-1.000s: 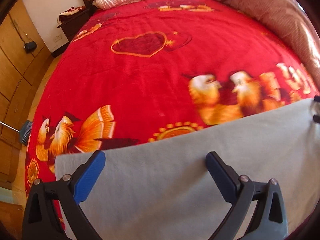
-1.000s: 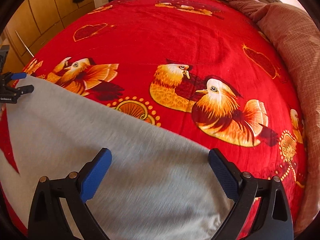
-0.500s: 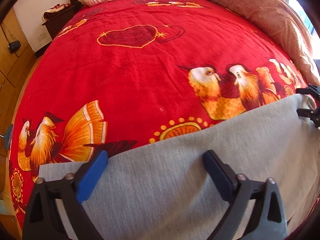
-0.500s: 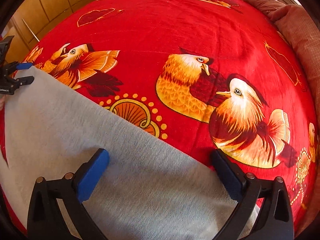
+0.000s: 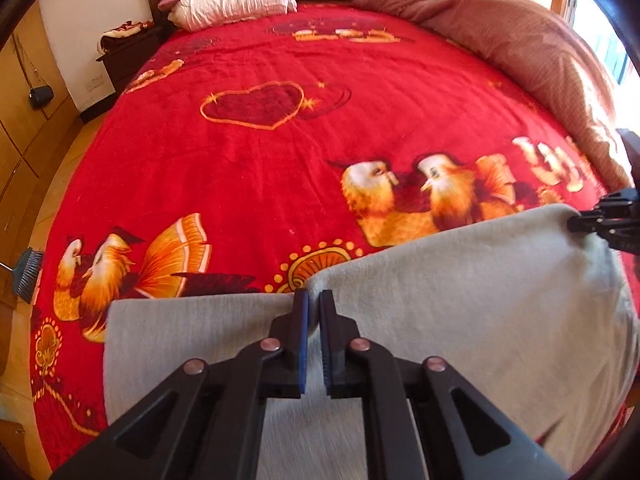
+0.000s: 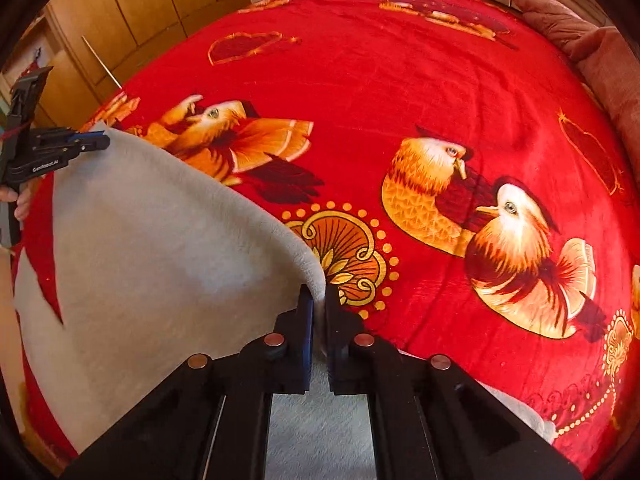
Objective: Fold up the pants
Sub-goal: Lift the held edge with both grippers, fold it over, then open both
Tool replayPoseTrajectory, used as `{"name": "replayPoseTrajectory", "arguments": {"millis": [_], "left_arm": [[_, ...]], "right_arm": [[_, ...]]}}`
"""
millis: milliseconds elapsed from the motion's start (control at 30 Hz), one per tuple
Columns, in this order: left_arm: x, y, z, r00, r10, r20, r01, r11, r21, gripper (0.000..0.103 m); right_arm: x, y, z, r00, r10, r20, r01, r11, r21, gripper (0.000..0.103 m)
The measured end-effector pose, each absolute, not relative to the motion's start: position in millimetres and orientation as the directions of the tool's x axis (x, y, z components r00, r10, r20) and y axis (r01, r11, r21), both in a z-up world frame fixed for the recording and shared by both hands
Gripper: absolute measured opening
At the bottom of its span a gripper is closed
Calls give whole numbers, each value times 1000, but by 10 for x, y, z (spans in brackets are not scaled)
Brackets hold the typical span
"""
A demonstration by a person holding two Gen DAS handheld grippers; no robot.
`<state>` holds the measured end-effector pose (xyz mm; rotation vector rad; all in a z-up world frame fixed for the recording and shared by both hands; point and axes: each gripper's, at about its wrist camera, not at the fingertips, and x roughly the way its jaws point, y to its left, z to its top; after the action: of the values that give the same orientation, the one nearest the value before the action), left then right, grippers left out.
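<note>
The soft, limp grey pants (image 5: 460, 300) are pinched along their far edge by the left gripper (image 5: 313, 300) and the right gripper (image 6: 319, 296), a hold judged sound for light, drooping cloth.

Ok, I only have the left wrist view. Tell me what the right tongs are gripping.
Observer: The right tongs are shut on the far edge of the grey pants, with cloth pinched between the pads.
Operator: Report any gap in the cloth.
Observer: A red wedge of blanket shows through a split near your side.
Operator: Now check my tool from there.
Observer: The left tongs clamp the same edge, and fingers show behind the handle.
</note>
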<state>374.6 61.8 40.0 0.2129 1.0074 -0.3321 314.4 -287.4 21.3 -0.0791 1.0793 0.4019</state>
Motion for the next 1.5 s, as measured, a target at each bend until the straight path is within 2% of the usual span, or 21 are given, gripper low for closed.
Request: {"name": "replayPoseTrajectory", "arguments": {"millis": [367,700,1167,1500], "left_arm": [[3070,759,1062,598,-199,-776,326,945,9,5],[2117,963,1310,650,-227,-726,265,962,-63,5],[836,1086,1319,702,-209,-681,218,973,-74,5],[244,1272,839,662,-221,-716,145,975,-166,5]], "right_arm": [[2480,-2897,792,502,333,-798,-375,916,147,6],[1624,-2767,1057,573,346,-743,-376,916,137,6],[695,-2640,978,588,352,-728,-391,912,125,6],[198,-2502,624,559,325,-763,-396,913,99,6]]}}
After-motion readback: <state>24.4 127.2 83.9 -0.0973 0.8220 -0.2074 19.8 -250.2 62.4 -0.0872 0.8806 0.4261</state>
